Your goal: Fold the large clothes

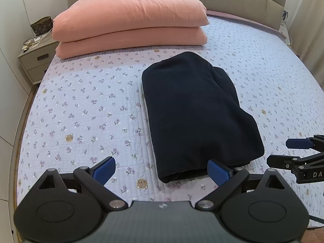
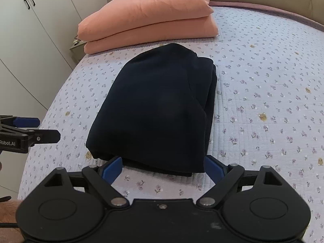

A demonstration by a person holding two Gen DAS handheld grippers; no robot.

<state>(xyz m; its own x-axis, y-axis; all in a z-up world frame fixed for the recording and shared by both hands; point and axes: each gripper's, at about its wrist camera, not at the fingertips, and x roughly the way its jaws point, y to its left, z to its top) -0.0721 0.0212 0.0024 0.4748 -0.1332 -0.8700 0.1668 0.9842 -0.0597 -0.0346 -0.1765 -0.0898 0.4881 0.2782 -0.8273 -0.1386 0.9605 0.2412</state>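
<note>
At centre frame in both views the dark navy folded garment [image 1: 194,111] lies compact on the floral quilted bedspread [image 1: 85,105], apparently finished; left gripper [image 1: 162,169] and right gripper [image 2: 163,167] hover spread, empty, at its near edge.

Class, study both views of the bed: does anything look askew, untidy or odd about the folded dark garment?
Slightly. The dark garment is folded on the bed cover, but its far right side is uneven: layers stick out past the top layer there. Both the left gripper and the right gripper are open, holding nothing.
</note>
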